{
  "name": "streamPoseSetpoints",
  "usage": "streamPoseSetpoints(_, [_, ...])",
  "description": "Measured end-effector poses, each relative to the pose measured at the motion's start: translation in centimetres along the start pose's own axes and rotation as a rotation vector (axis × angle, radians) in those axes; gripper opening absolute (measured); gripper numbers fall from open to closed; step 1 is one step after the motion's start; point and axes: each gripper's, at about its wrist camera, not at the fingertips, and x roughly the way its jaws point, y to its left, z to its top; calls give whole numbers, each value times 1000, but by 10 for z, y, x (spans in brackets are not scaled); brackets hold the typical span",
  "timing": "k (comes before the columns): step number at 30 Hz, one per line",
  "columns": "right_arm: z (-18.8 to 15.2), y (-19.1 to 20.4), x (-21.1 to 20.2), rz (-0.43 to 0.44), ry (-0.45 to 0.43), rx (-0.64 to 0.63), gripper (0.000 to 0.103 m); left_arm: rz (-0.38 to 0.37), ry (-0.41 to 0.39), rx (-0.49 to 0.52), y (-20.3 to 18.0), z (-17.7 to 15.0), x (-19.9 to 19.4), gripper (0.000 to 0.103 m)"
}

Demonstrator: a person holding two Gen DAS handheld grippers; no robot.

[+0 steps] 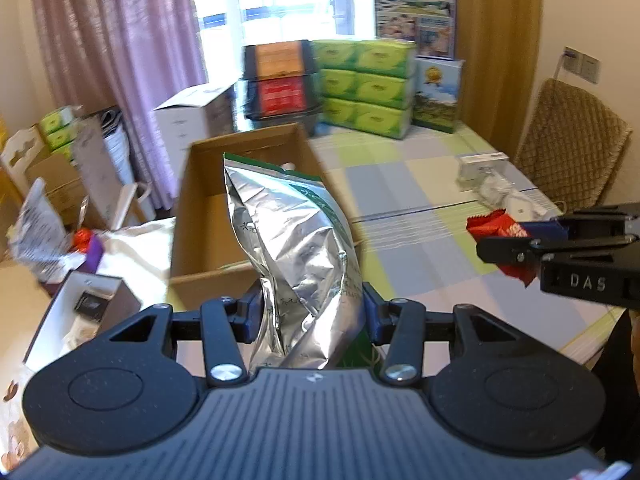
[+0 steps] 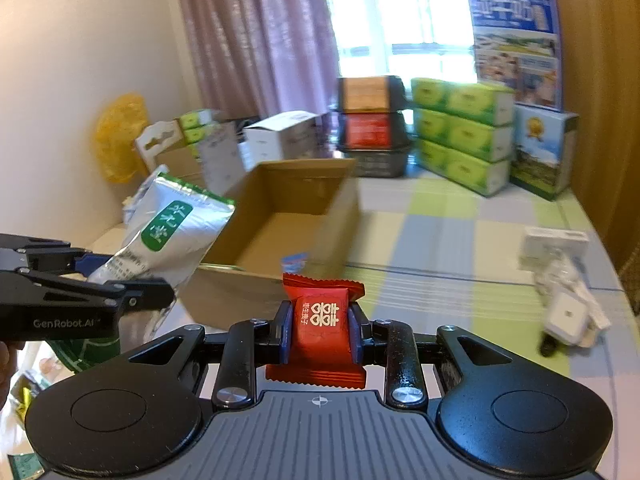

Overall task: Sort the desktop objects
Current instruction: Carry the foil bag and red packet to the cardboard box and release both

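My left gripper (image 1: pixel 312 312) is shut on a silver foil pouch (image 1: pixel 296 256) with green trim, held upright in front of an open cardboard box (image 1: pixel 208 216). In the right wrist view the same pouch (image 2: pixel 172 232) and left gripper (image 2: pixel 120 284) hang at the left, beside the box (image 2: pixel 296 216). My right gripper (image 2: pixel 320 328) is shut on a small red candy packet (image 2: pixel 320 320) with white characters, above the table near the box's front corner. From the left wrist view, the right gripper (image 1: pixel 532 240) with the red packet (image 1: pixel 500 232) shows at the right edge.
A checked tablecloth (image 1: pixel 420 208) covers the table. White plugs and a small white box (image 2: pixel 560 276) lie at the right. Stacked green tissue packs (image 1: pixel 368 88), dark baskets (image 1: pixel 280 80) and blue boxes (image 1: pixel 436 96) line the far edge. Cartons and bags (image 1: pixel 80 184) crowd the floor at the left.
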Motion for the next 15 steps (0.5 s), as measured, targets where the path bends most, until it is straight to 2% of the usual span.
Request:
streamPoseSetpoints(7, [7, 37, 23, 46, 17, -51, 25, 42, 17, -41, 42, -15, -15, 43])
streamPoseSetpoints(15, [10, 47, 45, 64, 42, -63, 25, 42, 33, -61, 56, -17, -8, 43])
